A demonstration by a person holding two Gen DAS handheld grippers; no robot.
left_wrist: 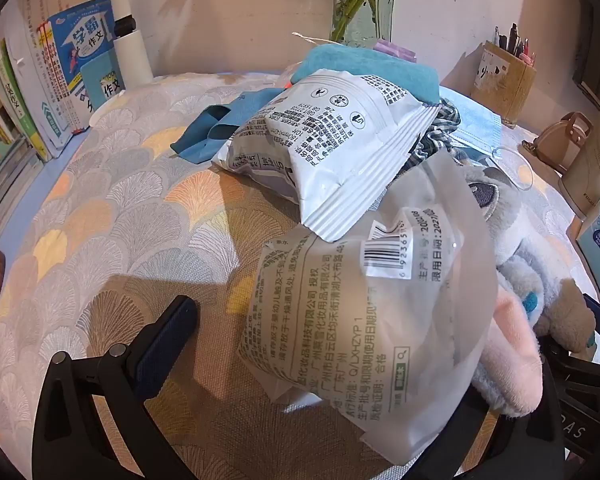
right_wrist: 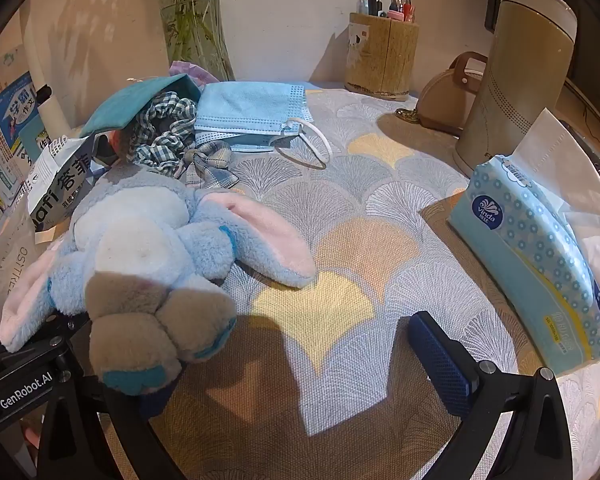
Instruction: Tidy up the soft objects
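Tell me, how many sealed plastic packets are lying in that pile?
2 in the left wrist view: a white printed packet resting on top, and a translucent packet nearer the camera, partly beneath it. More could be hidden under the pile.

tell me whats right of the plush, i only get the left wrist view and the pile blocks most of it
Observer: A soft pack of tissues lies at the right edge of the cloth, one sheet sticking up out of it.
Operator: anything between that and the plush
Observer: Only bare patterned tablecloth; the plush toy lies on the left, one pink-lined ear stretched toward the middle.
Operator: is the face mask buried
Observer: No. The blue face mask lies flat behind the plush, uncovered, its ear loop trailing on the cloth.
Operator: right fingers holding anything
Observer: No. The right gripper is open, with nothing pressed between its fingers.
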